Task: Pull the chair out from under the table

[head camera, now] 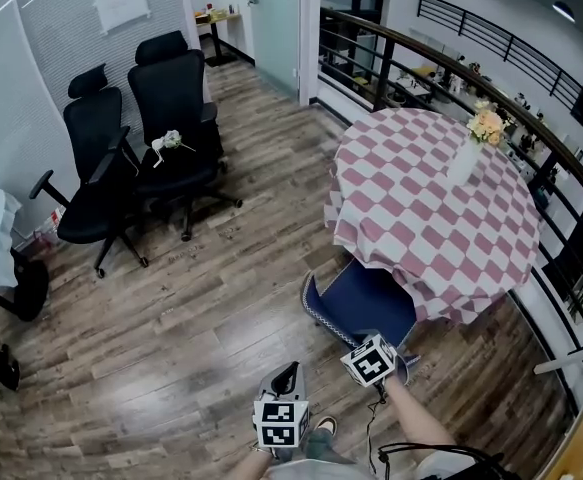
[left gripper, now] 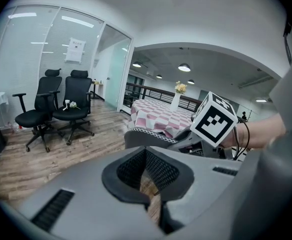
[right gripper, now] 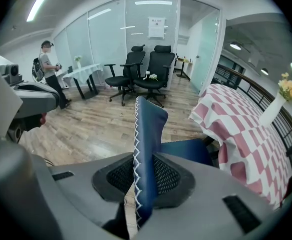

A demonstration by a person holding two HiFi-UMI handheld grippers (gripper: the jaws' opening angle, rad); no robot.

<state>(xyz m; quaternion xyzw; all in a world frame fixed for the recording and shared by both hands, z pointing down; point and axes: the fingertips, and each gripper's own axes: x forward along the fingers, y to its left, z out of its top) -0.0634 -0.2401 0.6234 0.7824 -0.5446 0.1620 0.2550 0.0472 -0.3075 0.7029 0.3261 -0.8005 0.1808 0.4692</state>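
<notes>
A blue chair [head camera: 371, 298] stands with its seat partly under the round table, which wears a pink and white checked cloth [head camera: 431, 198]. The chair's backrest [head camera: 316, 313] faces me, white stitching along its edge. My right gripper [head camera: 363, 344] is shut on the top of that backrest [right gripper: 148, 129]; in the right gripper view the blue edge runs up between its pads [right gripper: 168, 176]. My left gripper [head camera: 284, 380] hangs just left of the chair, shut, with nothing between its fingers; in the left gripper view [left gripper: 147, 154] it looks past the right gripper's marker cube [left gripper: 213, 119].
Two black office chairs [head camera: 176, 118] [head camera: 96, 168] stand at the far left by a glass wall. A white vase of flowers [head camera: 474, 143] is on the table. A dark railing [head camera: 571, 268] runs close behind the table. A person [right gripper: 48, 69] stands by a white table [right gripper: 83, 74].
</notes>
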